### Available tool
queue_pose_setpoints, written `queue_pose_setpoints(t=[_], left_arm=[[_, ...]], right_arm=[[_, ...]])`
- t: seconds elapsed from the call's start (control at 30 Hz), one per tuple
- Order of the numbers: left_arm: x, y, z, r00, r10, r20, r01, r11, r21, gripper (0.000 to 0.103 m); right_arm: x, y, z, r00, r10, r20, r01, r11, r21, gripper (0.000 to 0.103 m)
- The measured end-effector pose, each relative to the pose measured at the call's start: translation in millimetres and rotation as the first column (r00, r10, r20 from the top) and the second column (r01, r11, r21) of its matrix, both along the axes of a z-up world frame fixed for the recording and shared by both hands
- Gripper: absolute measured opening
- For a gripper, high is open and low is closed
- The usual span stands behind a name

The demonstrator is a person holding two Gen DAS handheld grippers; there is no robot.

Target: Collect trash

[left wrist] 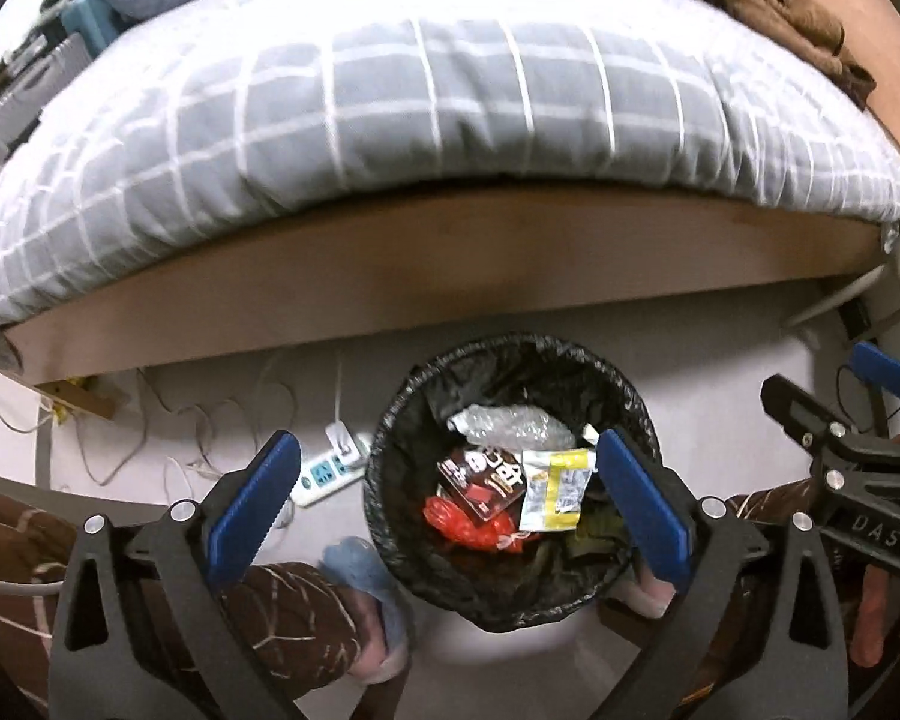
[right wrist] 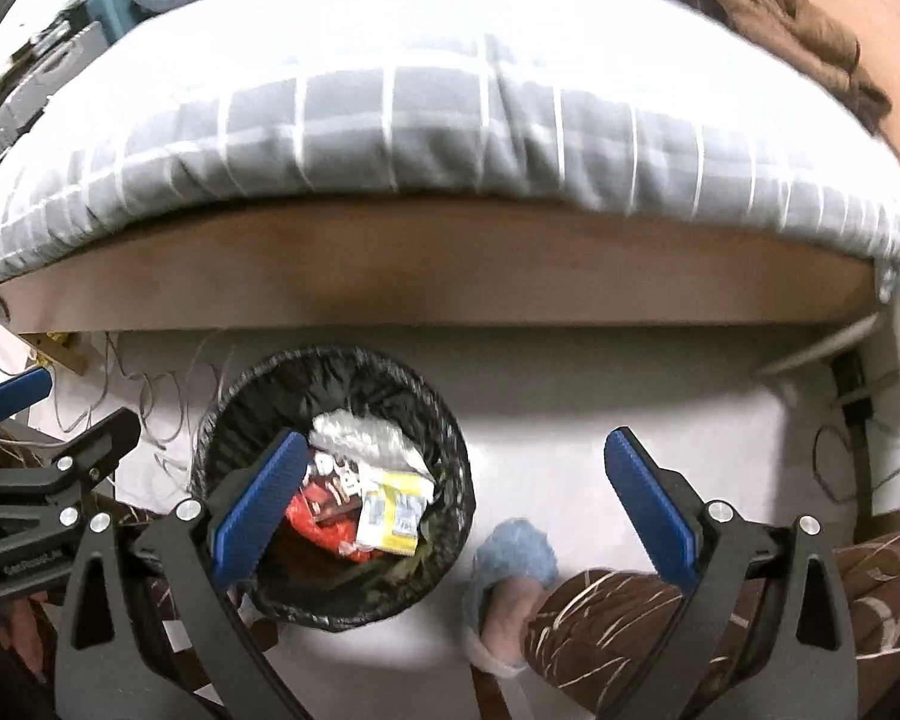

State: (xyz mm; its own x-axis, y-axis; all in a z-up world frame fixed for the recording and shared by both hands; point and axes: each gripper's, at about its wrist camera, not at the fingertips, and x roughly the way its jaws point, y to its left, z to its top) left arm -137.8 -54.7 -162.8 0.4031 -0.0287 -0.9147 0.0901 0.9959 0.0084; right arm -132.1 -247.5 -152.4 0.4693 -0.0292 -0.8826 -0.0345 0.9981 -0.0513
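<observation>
White power strip lies on the floor left of the trash bin; left gripper hangs spread wide over the bin, gripping nothing; red wrapper, yellow packet lie inside; right gripper gapes empty beside it.

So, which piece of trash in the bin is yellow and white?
The flat sachet on the right of the pile in the bin. The wrapper beside it is dark red; the crumpled plastic behind is clear.
</observation>
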Motion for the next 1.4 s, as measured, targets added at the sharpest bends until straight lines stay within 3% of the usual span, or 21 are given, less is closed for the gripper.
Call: queue_pose_setpoints(t=[0.13, 0.33, 0.63, 0.97, 1.4], left_arm=[[-1.2, 13.2, 40.7, 0.996, 0.043, 0.084, -0.044, 0.999, 0.013, 0.097], [-14.1, 31.5, 105.2, 0.975, 0.088, 0.206, -0.082, 0.996, -0.039, 0.097], [-52.0, 30.2, 172.8, 0.951, 0.089, 0.296, -0.065, 0.994, -0.089, 0.097], [-80.3, 29.3, 199.1, 0.940, 0.080, 0.332, -0.051, 0.994, -0.093, 0.097], [-79.1, 31.3, 201.3, 0.941, 0.082, 0.330, -0.056, 0.995, -0.088, 0.097]], right_arm=[[-0.4, 7.3, 36.8, 0.997, 0.017, 0.073, -0.017, 1.000, -0.001, 0.095], [-13.4, 17.5, 94.9, 0.982, 0.023, 0.189, -0.024, 1.000, 0.000, 0.095], [-54.7, 22.7, 166.6, 0.953, 0.014, 0.304, -0.025, 0.999, 0.032, 0.095], [-83.0, 27.8, 206.5, 0.933, 0.020, 0.358, -0.037, 0.998, 0.041, 0.095], [-86.0, 33.2, 207.5, 0.936, 0.016, 0.351, -0.032, 0.999, 0.040, 0.095]])
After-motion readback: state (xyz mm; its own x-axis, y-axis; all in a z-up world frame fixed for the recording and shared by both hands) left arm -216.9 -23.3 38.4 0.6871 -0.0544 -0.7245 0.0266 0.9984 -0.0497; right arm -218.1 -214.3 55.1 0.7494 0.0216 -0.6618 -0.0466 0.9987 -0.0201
